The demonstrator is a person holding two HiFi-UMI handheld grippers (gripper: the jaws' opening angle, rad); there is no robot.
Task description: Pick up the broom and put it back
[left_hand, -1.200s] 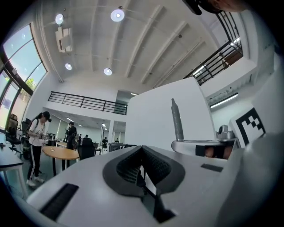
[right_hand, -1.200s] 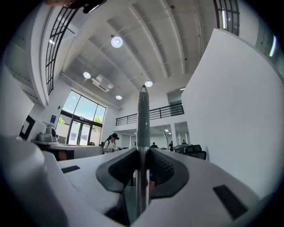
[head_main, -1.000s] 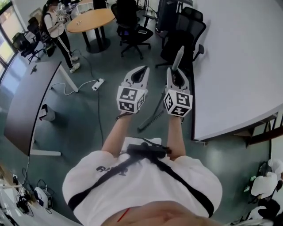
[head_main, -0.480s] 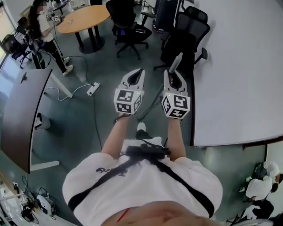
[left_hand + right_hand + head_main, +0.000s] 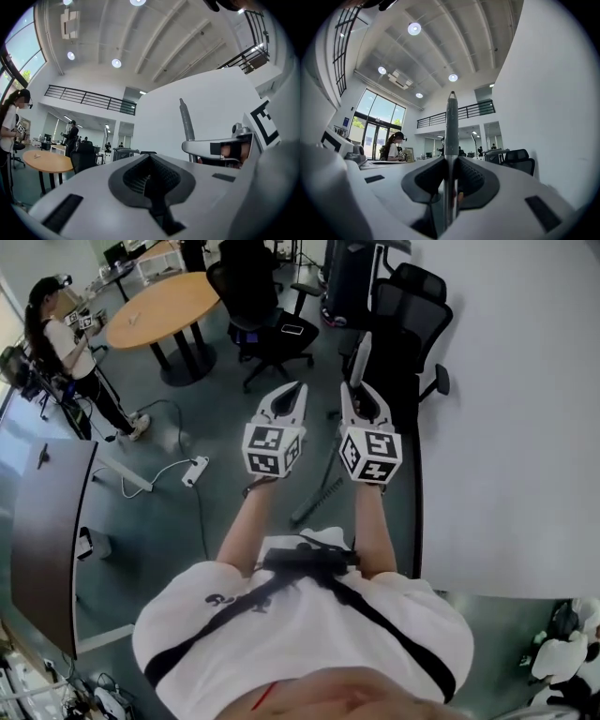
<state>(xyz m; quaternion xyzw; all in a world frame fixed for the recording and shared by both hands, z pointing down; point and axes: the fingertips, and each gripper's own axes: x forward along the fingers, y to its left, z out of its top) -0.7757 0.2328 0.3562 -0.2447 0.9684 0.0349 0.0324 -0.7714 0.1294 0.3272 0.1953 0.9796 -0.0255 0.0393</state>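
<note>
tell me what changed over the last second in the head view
The person has walked forward carrying the broom: the round table and the power strip now sit lower in the head view. Nothing was taken hold of or let go. The right tongs stay shut on the broom handle, which points up. The left tongs stay shut and empty beside them.

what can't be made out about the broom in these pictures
- Lower end of the broom: in the right gripper view, cut off below the jaws by the body of the right gripper.
- Same end, head view: mostly behind that gripper and the forearm, so its shape is unclear.
- Storage spot: no rack or hook shows in any view.
- Items on the round table: head view, too small.
</note>
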